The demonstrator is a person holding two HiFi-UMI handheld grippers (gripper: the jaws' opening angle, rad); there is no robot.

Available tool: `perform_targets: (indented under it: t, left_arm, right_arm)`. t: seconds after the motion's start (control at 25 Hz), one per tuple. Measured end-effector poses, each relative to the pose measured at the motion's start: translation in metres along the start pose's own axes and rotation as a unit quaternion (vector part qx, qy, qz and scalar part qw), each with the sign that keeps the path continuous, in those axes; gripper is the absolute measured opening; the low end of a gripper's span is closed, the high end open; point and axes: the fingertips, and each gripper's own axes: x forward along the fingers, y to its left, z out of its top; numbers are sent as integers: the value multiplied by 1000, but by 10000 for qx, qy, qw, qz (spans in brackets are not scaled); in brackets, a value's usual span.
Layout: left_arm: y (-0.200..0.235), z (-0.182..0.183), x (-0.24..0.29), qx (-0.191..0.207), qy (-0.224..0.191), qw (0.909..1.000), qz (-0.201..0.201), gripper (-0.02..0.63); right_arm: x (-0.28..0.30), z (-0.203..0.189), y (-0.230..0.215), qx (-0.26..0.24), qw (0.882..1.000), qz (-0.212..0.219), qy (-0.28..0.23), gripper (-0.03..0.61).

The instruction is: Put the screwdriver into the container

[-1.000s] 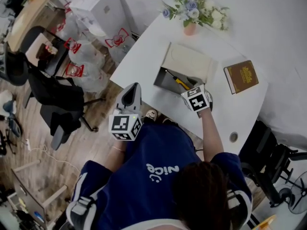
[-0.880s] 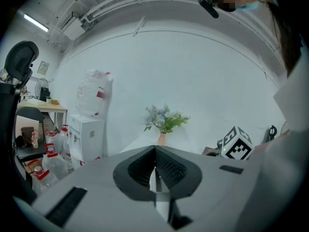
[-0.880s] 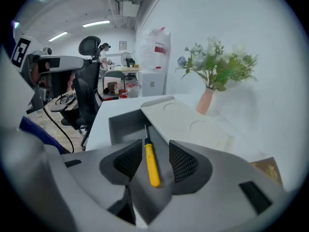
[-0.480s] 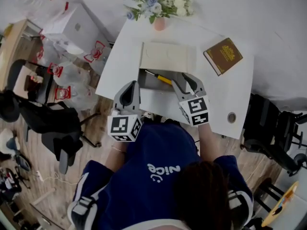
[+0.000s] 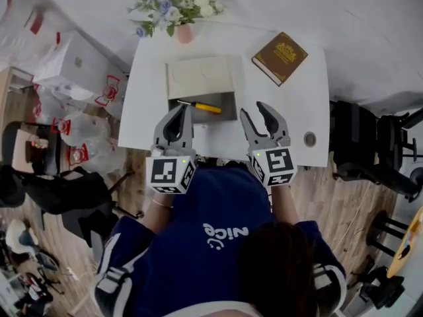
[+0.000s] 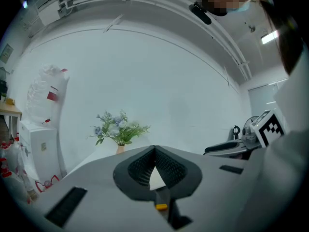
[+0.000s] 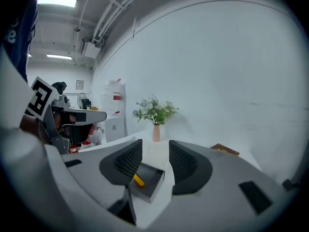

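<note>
The screwdriver (image 5: 199, 106), yellow-handled, lies inside the grey open container (image 5: 225, 108) on the white table (image 5: 304, 98). It also shows in the right gripper view as a yellow handle (image 7: 138, 180) in the container (image 7: 150, 185), just beyond the jaws. My right gripper (image 5: 254, 111) hangs at the table's near edge, open and empty (image 7: 155, 159). To the container's near left my left gripper (image 5: 185, 110) is shut on nothing, its tips touching (image 6: 154, 150).
The container's beige lid (image 5: 198, 76) lies just behind it. A brown book (image 5: 279, 57) sits at the back right, a vase of flowers (image 5: 174, 10) at the back left. A cable hole (image 5: 309, 138) is near the front right corner. Black chair (image 5: 357, 144) on the right, plastic bags (image 5: 73, 127) on the left.
The right gripper has drawn back from the container towards the table's near edge, leaving the screwdriver inside. The left gripper rose level with it. The head view swung.
</note>
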Motion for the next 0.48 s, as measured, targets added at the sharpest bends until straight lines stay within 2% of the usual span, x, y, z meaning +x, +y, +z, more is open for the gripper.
perform_targets:
  t: [0.24, 0.4, 0.48]
  left_arm:
    - [-9, 2, 6, 7, -13, 9998, -174, 12]
    - [-12, 1, 7, 24, 0, 9998, -190, 12]
    - [-13, 0, 6, 26, 0, 9998, -192, 12]
  right_arm:
    - [-12, 1, -9, 61, 9996, -245, -86, 174]
    - [-14, 0, -11, 103, 9994, -295, -122, 120]
    - [-15, -2, -11, 138, 9995, -272, -97, 66]
